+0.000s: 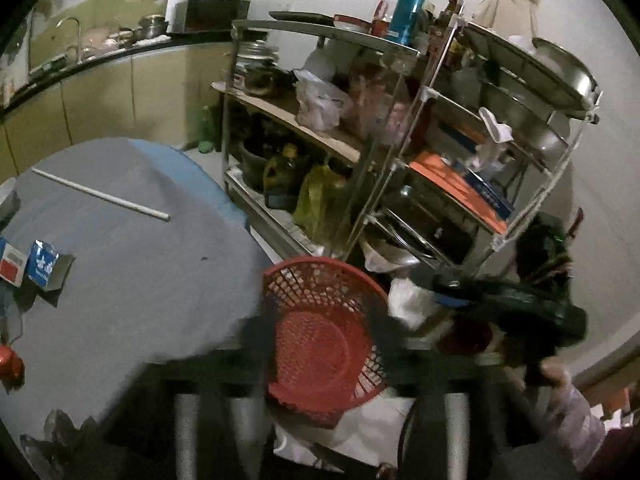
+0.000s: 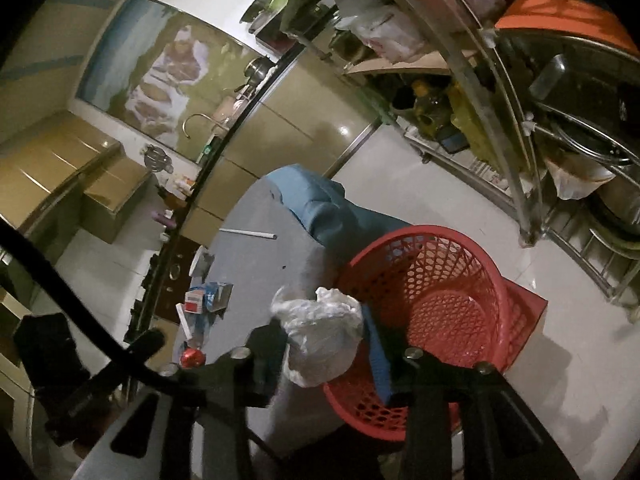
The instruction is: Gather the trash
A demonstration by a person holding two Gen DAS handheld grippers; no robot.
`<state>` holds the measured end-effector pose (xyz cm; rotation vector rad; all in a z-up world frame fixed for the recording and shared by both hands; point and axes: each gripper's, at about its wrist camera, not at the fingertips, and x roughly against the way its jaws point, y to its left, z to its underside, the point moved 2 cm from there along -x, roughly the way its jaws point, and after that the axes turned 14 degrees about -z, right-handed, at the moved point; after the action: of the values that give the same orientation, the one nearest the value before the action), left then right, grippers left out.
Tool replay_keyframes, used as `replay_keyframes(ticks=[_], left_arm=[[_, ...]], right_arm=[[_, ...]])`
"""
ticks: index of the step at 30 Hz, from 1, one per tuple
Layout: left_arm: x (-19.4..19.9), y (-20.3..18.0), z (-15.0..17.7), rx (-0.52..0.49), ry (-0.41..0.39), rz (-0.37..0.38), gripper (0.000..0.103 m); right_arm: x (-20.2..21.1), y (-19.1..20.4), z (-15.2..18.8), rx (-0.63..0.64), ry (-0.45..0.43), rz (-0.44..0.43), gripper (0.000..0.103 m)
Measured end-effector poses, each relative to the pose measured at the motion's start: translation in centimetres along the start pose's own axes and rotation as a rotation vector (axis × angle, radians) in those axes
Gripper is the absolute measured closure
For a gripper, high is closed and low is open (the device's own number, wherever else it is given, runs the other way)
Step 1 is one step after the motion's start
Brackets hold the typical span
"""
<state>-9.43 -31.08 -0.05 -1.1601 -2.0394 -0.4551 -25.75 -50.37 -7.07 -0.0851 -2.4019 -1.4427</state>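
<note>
A red mesh basket (image 1: pixel 324 340) (image 2: pixel 432 320) stands on the floor beside the grey-clothed table (image 1: pixel 128 272) (image 2: pixel 256 276). My right gripper (image 2: pixel 326 344) is shut on a crumpled clear plastic bag (image 2: pixel 320 336), held at the basket's near rim. It also shows in the left wrist view (image 1: pixel 520 312), dark and blurred, right of the basket. My left gripper (image 1: pixel 320 364) is blurred over the basket; its jaws look spread with nothing between them. On the table lie a blue carton (image 1: pixel 44 266) (image 2: pixel 216 296), a red-white box (image 1: pixel 12 266) (image 2: pixel 194 302), a white stick (image 1: pixel 100 194) (image 2: pixel 248 233) and a red round thing (image 1: pixel 8 362) (image 2: pixel 192 358).
A metal shelf rack (image 1: pixel 400 140) (image 2: pixel 500 100) full of pots, bags and bottles stands right behind the basket. A kitchen counter with a sink (image 1: pixel 72 40) (image 2: pixel 196 124) runs along the far wall. White tiled floor (image 2: pixel 580 360) lies right of the basket.
</note>
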Motion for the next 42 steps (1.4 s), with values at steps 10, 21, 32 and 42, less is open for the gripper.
replay_keyframes(ticks=[10, 21, 32, 42], left_arm=[[3.9, 5.9, 2.5, 0.067, -0.043, -0.164, 0.036], [14.9, 23.6, 15.2, 0.412, 0.017, -0.594, 0.034], [15.7, 29.6, 22.0, 0.622, 0.065, -0.597, 0.034], [15.1, 31.3, 25.0, 0.719, 0.103, -0.563, 0.034]], right_arm=[[0.6, 0.0, -0.3, 0.008, -0.065, -0.039, 0.041], [-8.2, 4.4, 2.7, 0.125, 0.173, -0.109, 0.041], [-23.4, 21.2, 16.4, 0.559, 0.652, -0.319, 0.04], [-31.5, 18.9, 25.1, 0.667, 0.806, -0.066, 0.052]])
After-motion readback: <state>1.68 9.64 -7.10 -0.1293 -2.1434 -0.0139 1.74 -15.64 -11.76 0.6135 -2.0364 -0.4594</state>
